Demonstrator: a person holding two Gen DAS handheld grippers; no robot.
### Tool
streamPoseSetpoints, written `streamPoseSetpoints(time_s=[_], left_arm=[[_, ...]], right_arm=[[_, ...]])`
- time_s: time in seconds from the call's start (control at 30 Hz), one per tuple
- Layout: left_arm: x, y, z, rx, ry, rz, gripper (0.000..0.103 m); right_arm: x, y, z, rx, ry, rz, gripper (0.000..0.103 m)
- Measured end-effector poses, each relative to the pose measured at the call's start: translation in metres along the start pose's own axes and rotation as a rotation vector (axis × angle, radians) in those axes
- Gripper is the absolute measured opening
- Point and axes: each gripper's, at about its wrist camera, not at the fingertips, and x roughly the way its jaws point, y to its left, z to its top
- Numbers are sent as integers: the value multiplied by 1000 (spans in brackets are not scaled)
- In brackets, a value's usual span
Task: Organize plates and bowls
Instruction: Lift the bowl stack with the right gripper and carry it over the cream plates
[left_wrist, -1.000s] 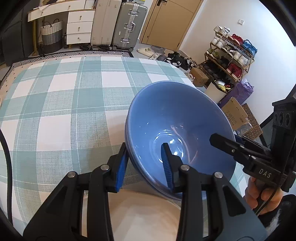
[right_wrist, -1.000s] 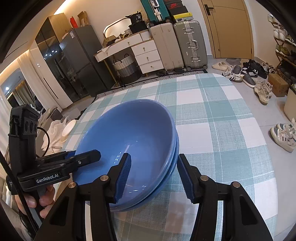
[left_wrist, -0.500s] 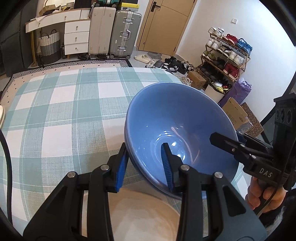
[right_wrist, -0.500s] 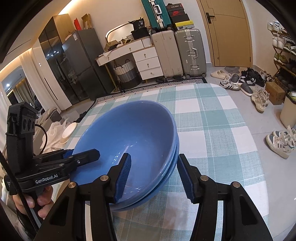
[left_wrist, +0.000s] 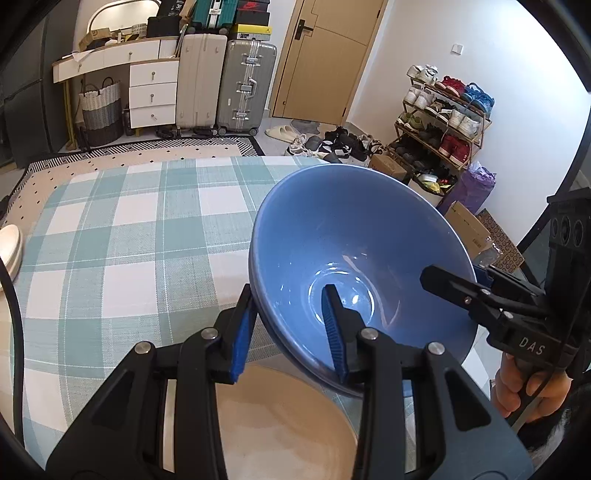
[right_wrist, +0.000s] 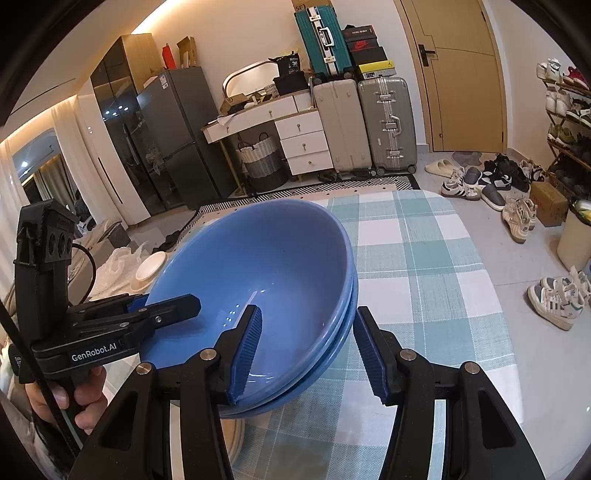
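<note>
Two nested blue bowls (left_wrist: 354, 258) (right_wrist: 266, 266) hang tilted above the checked tablecloth (left_wrist: 110, 240), held from both sides. My left gripper (left_wrist: 290, 332) is shut on their near rim, one pad inside the top bowl and one under the stack; in the right wrist view the left gripper (right_wrist: 162, 306) grips the left rim. My right gripper (right_wrist: 308, 350) is shut on the opposite rim, and the left wrist view shows the right gripper (left_wrist: 454, 282) at the far right with a hand on its handle. A cream dish (left_wrist: 280, 417) lies right below the bowls.
A stack of pale plates (left_wrist: 9, 251) (right_wrist: 151, 266) sits at the table's left edge. The tablecloth (right_wrist: 424, 277) spreads out beyond the bowls. Past the table's right edge are shoes and boxes on the floor (right_wrist: 517, 218); suitcases and drawers stand at the back.
Both grippers have risen with the blue bowls still clamped between them. The table has dropped away below, and more of the cream dish shows under the bowls.
</note>
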Motion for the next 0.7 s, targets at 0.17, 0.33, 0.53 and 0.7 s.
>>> streamPoseSetpoints(time_s=[0.17, 0.33, 0.53, 0.7], left_arm=[[-25, -4, -5, 7, -22, 6, 32], [-54, -5, -12, 3, -49, 12, 32], [-87, -3, -21, 2, -78, 27, 32], [-114, 0, -35, -6, -93, 42, 32]], right_arm=[[-12, 11, -1, -20, -16, 5, 54], [-23, 26, -4, -41, -30, 16, 54], [-36, 45, -9, -61, -46, 33, 54], [-44, 62, -14, -77, -54, 50, 54]])
